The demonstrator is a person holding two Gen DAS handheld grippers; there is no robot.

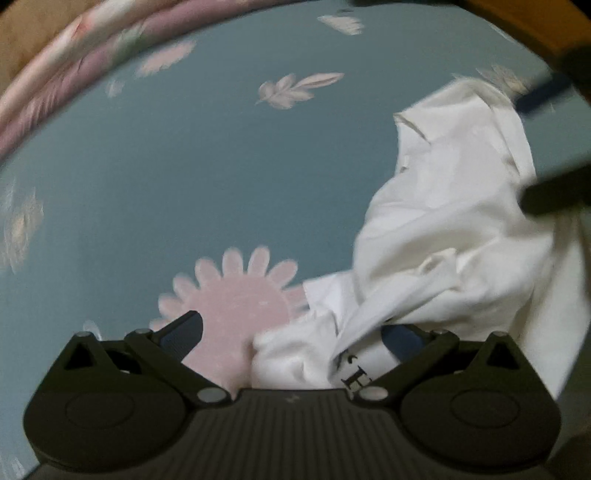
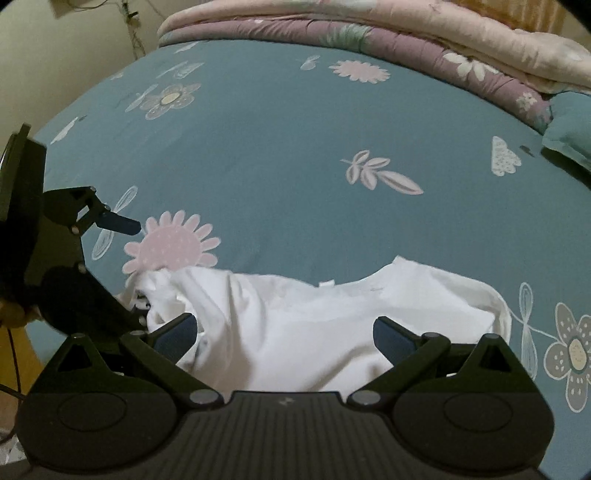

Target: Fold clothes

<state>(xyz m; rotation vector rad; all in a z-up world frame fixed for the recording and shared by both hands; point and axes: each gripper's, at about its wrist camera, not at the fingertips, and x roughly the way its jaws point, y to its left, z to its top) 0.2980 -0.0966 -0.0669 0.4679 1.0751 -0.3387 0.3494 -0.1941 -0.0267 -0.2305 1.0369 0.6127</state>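
Note:
A white T-shirt [image 2: 295, 314] lies crumpled on the teal flowered bedsheet [image 2: 280, 140] near the bed's front edge; its neck label faces up. In the right wrist view my right gripper [image 2: 284, 334] stands open just above the shirt's middle, with nothing pinched. My left gripper [image 2: 135, 266] is at the shirt's bunched left end, its jaws wide apart. In the left wrist view the left gripper [image 1: 291, 338] is open, and the white T-shirt [image 1: 443, 221] drapes over its right finger [image 1: 400, 341], dark print showing. The right gripper's fingers [image 1: 554, 195] show blurred at the right edge.
A folded purple and pink quilt [image 2: 424, 40] lies along the far side of the bed. A teal pillow [image 2: 570, 136] sits at the far right. A cream wall with cables [image 2: 129, 26] is at the far left. Wooden floor [image 2: 18, 354] shows beside the bed.

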